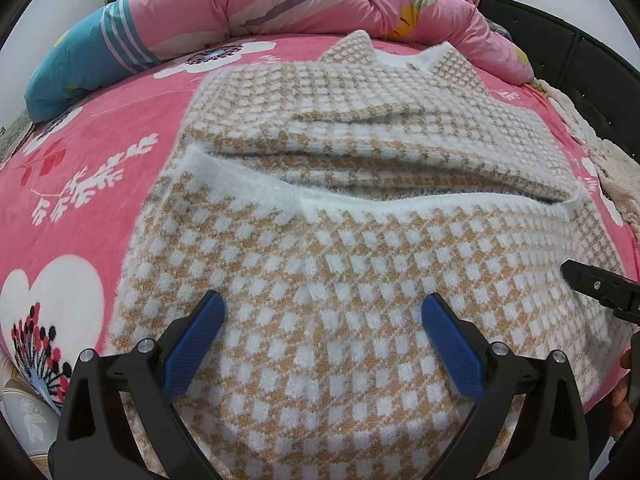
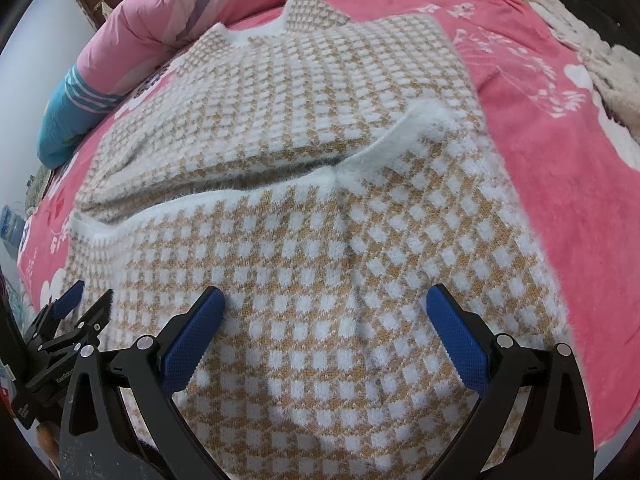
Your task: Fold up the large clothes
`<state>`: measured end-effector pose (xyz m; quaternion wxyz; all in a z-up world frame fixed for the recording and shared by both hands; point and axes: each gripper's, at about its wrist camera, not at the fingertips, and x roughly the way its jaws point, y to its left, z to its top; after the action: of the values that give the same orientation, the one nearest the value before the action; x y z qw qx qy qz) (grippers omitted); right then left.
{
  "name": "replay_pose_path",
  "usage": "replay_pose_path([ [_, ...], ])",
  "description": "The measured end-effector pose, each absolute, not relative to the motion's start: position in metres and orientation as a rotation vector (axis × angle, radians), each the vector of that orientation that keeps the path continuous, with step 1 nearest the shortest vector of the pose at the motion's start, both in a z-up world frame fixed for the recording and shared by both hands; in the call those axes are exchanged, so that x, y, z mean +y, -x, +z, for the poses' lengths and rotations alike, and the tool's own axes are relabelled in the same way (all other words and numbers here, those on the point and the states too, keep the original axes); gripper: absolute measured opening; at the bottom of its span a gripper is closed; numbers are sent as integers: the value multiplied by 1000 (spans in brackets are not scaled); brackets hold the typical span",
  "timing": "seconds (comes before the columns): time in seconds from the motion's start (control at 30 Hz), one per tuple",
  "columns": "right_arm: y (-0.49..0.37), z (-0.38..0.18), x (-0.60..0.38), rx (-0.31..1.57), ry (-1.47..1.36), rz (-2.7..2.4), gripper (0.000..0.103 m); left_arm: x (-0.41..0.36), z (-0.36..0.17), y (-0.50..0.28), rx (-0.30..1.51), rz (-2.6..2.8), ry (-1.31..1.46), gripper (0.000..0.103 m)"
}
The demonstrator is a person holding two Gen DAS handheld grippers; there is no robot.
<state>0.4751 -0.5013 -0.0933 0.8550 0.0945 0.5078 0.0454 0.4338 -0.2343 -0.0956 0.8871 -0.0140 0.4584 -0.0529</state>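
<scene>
A: Grippers? 
B: Left gripper [image 1: 322,354] and right gripper [image 2: 324,354] both low over the sweater [image 1: 320,280], fingers spread wide, holding nothing.
A: Sweater? 
B: On pink bed [image 1: 100,184], hem folded up, collar toward 12 o'clock, long axis 6–12. Near edge cut off.

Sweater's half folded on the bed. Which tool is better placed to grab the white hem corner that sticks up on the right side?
Probably right. The right tool hangs open over the sweater, with the raised hem corner ahead of it, slightly right. The left tool, also open, sits further left.
</scene>
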Motion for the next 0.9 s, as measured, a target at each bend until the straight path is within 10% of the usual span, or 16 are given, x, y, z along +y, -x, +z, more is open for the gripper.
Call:
replay_pose_path([
  [0.9,-478,-93,-500,1075,-204,92,96,-235,-94,-439,991,-99,31,97],
])
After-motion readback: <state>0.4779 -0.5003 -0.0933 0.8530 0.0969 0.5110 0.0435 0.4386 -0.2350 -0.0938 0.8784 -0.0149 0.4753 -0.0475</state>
